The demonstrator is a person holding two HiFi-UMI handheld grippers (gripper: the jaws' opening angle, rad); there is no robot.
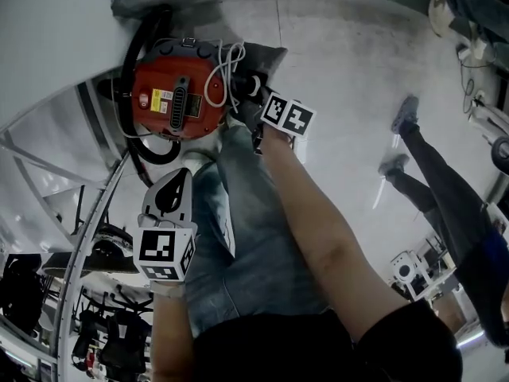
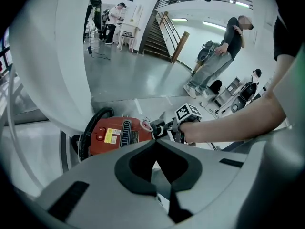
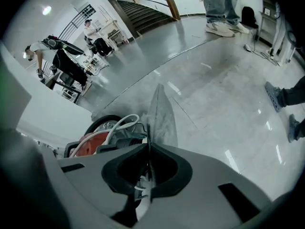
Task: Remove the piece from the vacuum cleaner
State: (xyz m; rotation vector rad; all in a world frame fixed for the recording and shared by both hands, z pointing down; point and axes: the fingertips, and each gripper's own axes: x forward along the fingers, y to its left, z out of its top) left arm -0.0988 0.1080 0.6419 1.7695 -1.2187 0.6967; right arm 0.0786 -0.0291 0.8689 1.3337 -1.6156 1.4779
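The red vacuum cleaner [image 1: 171, 94] lies on the pale floor with a black hose [image 1: 135, 62] and a white cord [image 1: 223, 74] looped on top. My right gripper [image 1: 250, 86] is at its right end, shut on a thin flat grey piece [image 1: 266, 58]. In the right gripper view that grey piece [image 3: 161, 116] stands edge-on between the closed jaws of the right gripper [image 3: 148, 142], rising beside the vacuum cleaner [image 3: 88, 144]. My left gripper [image 1: 176, 177] hangs nearer to me, short of the vacuum cleaner [image 2: 116, 135]. The left gripper [image 2: 155, 142] is shut, its tips touching with nothing between them.
A white curved wall [image 1: 48, 46] crowds the vacuum cleaner's left side. A person [image 1: 429, 165] stands on the floor at the right. Racks of dark equipment [image 1: 103, 325] fill the lower left. A staircase [image 2: 157, 37] rises in the background.
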